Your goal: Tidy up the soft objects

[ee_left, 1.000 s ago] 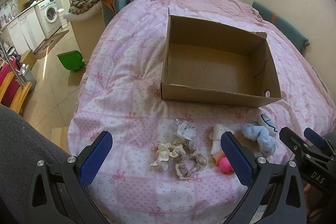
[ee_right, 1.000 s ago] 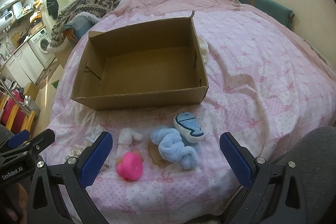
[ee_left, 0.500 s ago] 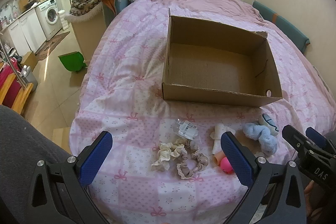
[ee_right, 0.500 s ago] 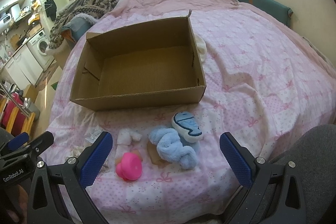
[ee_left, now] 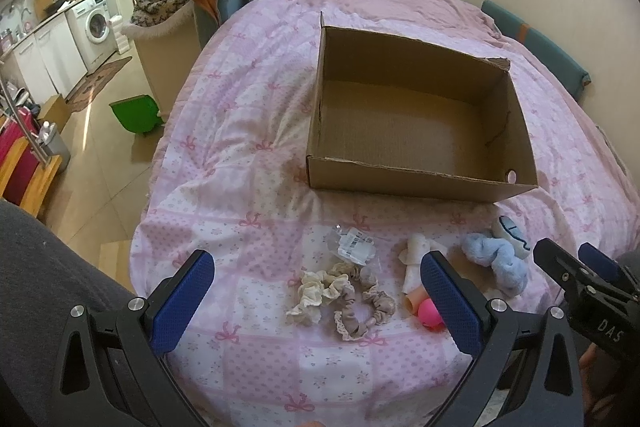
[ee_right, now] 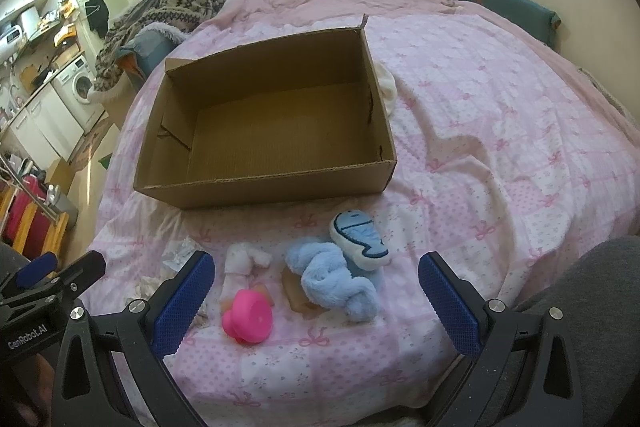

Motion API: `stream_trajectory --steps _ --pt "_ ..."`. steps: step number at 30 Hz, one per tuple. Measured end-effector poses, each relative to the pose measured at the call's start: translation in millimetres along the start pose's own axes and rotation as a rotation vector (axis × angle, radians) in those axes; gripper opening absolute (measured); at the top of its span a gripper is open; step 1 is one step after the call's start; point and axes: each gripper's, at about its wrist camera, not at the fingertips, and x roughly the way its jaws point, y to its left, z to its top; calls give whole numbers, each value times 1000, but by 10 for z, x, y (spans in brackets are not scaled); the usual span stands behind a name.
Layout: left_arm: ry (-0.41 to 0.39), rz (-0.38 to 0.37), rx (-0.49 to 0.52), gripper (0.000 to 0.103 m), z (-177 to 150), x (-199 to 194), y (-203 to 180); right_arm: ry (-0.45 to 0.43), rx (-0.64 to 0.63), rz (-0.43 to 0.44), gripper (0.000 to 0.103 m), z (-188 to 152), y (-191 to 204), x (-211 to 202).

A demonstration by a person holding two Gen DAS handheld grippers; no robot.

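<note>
Warm dim indoor light, sharp focus, heavy fisheye warp, dark corners.

My grippers' pads (ee_right: 184, 303) were blue on black frames. The bed's quilt (ee_right: 500, 115) was pink-and-white patchwork with bows; the box (ee_right: 264, 131) brown; the fluffy toy (ee_right: 336, 279) pale blue; the scrunchies (ee_left: 340, 293) cream and beige.
</note>
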Motion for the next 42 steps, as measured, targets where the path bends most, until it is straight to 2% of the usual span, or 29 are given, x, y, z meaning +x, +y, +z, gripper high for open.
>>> stream_trajectory --steps 9,11,14,20,28,30,31,32,33,34,35,38,40,42 --pt "73 22 -19 103 415 78 84 122 60 106 103 370 -219 116" --pt "105 37 -4 103 473 140 85 192 101 121 103 473 -342 218" --pt "209 46 1 103 521 365 135 309 154 118 103 540 -494 446" --pt "302 53 -51 103 426 677 296 544 197 103 103 359 -577 1035" --pt "359 38 -63 103 298 845 337 537 4 31 103 208 -186 1272" --pt "362 39 -68 103 277 863 351 560 26 59 79 181 -192 1333" --pt "363 41 -68 103 272 870 352 575 43 77 76 158 -200 1360" --pt "366 45 -67 103 266 881 351 583 52 92 66 164 -216 1389" --pt "368 46 -67 103 263 896 351 584 55 100 50 158 -220 1391" --pt "369 45 -67 103 265 909 353 579 56 107 45 152 -237 1408" --pt "371 42 -68 103 265 919 354 564 54 113 35 156 -244 1389" --pt "370 37 -77 102 273 930 374 506 65 125 26 242 -385 1235" --pt "368 38 -83 100 275 934 389 454 96 169 25 293 -446 1113" --pt "377 33 -89 88 264 952 402 376 123 231 25 364 -487 932"
